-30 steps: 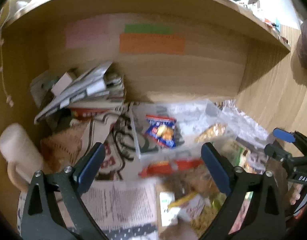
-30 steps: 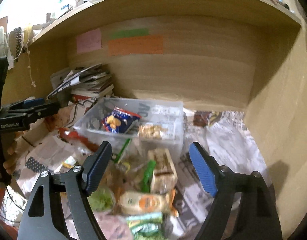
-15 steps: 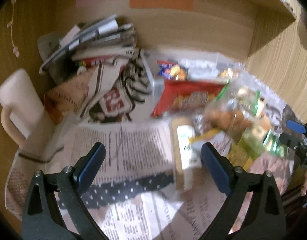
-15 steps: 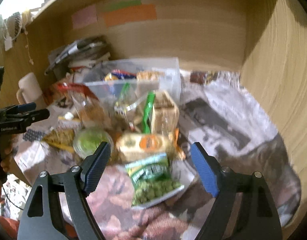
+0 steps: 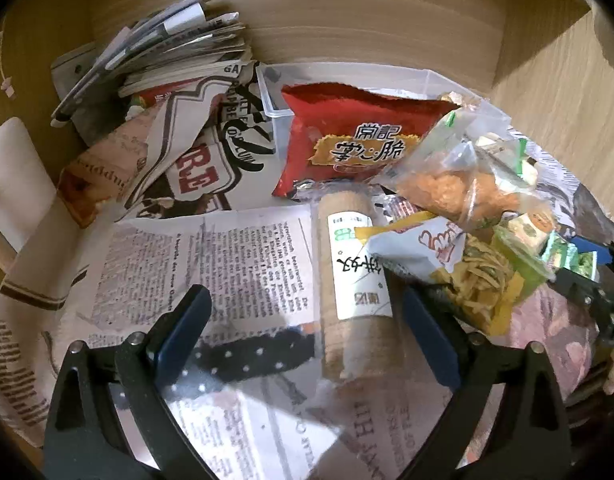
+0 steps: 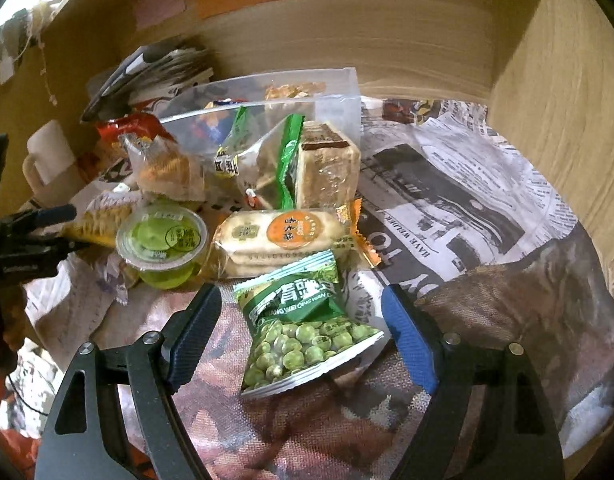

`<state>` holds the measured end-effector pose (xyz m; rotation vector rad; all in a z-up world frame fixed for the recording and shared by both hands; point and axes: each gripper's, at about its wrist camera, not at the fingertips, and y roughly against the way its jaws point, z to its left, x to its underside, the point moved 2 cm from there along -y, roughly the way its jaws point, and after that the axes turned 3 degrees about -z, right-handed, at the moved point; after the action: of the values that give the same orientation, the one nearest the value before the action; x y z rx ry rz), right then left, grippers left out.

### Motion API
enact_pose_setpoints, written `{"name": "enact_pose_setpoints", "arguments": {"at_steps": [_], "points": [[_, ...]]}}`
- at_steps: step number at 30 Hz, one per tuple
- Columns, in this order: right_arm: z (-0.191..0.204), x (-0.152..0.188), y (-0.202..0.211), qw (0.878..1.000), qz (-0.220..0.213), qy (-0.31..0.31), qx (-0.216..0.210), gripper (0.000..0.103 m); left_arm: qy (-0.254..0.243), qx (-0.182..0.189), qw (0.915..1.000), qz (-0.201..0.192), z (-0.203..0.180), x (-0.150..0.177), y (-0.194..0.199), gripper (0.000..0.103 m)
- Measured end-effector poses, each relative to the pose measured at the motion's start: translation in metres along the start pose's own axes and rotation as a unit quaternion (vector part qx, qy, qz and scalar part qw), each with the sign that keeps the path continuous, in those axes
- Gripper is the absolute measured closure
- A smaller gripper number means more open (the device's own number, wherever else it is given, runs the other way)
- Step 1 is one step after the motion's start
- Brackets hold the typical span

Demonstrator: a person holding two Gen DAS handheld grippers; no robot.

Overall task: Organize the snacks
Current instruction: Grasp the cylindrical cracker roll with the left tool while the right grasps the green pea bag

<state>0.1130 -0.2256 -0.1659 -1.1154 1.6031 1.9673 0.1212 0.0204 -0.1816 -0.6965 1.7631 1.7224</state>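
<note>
A pile of snacks lies on newspaper in front of a clear plastic bin, which also shows in the right wrist view. My left gripper is open over a tan biscuit roll, beside a red chip bag and a yellow noodle-snack bag. My right gripper is open around a green pea packet, with no clear contact. Behind the packet lie a cracker pack, a green jelly cup and a wrapped cake block.
A stack of magazines and a cream mug stand at the left. Wooden walls close the back and right. Newspaper covers the shelf floor at the right.
Both grippers have tilted down and moved nearer the snack pile. The right one has come down around the pea packet and the left one over the biscuit roll. Both stay open.
</note>
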Motion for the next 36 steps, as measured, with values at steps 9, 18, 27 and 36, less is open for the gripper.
{"name": "enact_pose_setpoints", "arguments": {"at_steps": [9,18,27,36], "points": [[-0.011,0.000,0.000,1.000,-0.009,-0.016,0.008,0.058,-0.014,0.003,0.9998,-0.012,-0.009,0.003,-0.009,0.060],[-0.013,-0.001,0.007,0.999,-0.021,-0.029,-0.004,0.067,-0.017,-0.015,0.9995,-0.022,-0.003,0.011,0.002,0.064],[-0.015,-0.004,0.016,0.999,-0.036,-0.027,0.000,0.078,0.016,-0.039,0.9987,-0.029,0.026,0.017,0.019,0.064],[-0.016,-0.007,0.029,0.998,-0.055,-0.031,0.001,0.088,0.010,-0.052,0.9967,-0.060,0.035,0.004,0.040,0.070]]}}
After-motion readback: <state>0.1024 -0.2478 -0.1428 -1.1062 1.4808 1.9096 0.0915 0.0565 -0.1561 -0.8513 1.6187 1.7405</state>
